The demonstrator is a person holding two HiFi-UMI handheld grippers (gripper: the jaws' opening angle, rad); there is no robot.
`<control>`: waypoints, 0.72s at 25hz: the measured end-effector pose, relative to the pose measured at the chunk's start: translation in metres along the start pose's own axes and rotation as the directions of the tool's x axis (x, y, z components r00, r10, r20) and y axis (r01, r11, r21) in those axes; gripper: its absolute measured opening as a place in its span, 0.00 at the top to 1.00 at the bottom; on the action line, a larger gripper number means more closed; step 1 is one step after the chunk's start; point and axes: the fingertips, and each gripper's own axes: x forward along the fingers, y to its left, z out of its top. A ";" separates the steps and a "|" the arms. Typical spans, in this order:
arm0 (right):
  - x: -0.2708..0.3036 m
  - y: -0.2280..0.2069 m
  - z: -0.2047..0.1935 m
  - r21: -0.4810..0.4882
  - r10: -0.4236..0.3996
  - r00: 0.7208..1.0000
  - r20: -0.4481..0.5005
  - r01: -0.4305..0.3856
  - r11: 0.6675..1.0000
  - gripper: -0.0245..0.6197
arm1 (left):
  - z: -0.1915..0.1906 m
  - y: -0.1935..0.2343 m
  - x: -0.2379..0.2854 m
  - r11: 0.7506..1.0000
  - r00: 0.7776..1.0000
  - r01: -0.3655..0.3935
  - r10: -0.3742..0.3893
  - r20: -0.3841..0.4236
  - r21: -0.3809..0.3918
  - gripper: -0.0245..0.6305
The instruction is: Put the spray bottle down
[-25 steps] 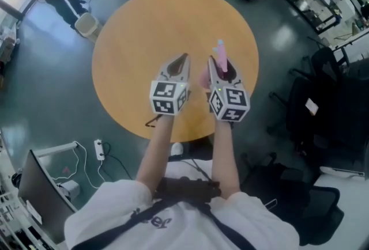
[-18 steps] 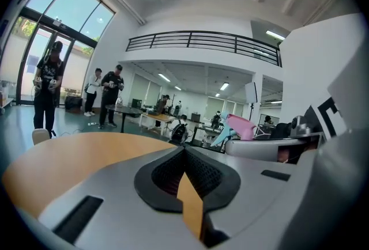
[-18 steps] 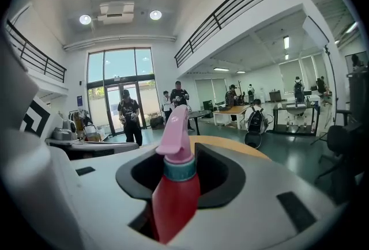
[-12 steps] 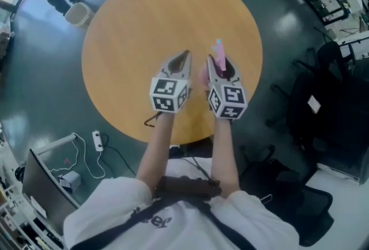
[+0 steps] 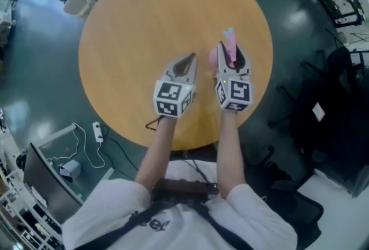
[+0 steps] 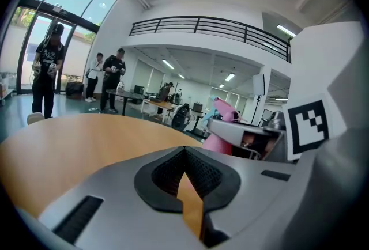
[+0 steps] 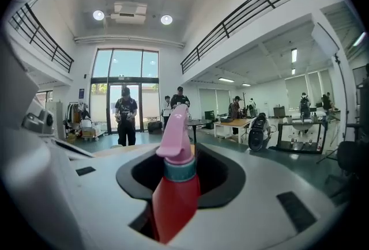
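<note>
The right gripper (image 5: 232, 54) is clenched on a pink-red plastic spray bottle (image 7: 174, 186) with a teal collar and a pale pink trigger head. The bottle stands upright between the jaws, its head rising above them. It hangs over the right part of the round, light-brown wooden table (image 5: 144, 12), near the middle; whether its base touches the top cannot be told. Just left of it, the left gripper (image 5: 188, 60) points across the table, its jaws pressed together at the tips with nothing between them.
</note>
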 end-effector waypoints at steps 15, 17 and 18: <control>0.116 -0.025 0.011 -0.093 0.042 0.991 0.130 -0.030 0.995 0.71 | -0.050 0.018 0.030 0.998 0.996 -0.028 0.024 -0.087 -0.049 0.95; 0.130 -0.026 0.006 -0.092 0.049 0.989 0.137 -0.036 0.995 0.71 | -0.053 0.024 0.030 0.998 0.995 -0.038 0.032 -0.094 -0.055 0.95; 0.136 -0.028 0.004 -0.086 0.045 0.989 0.139 -0.033 0.996 0.71 | -0.056 0.027 0.031 0.998 0.994 -0.043 0.038 -0.098 -0.054 0.95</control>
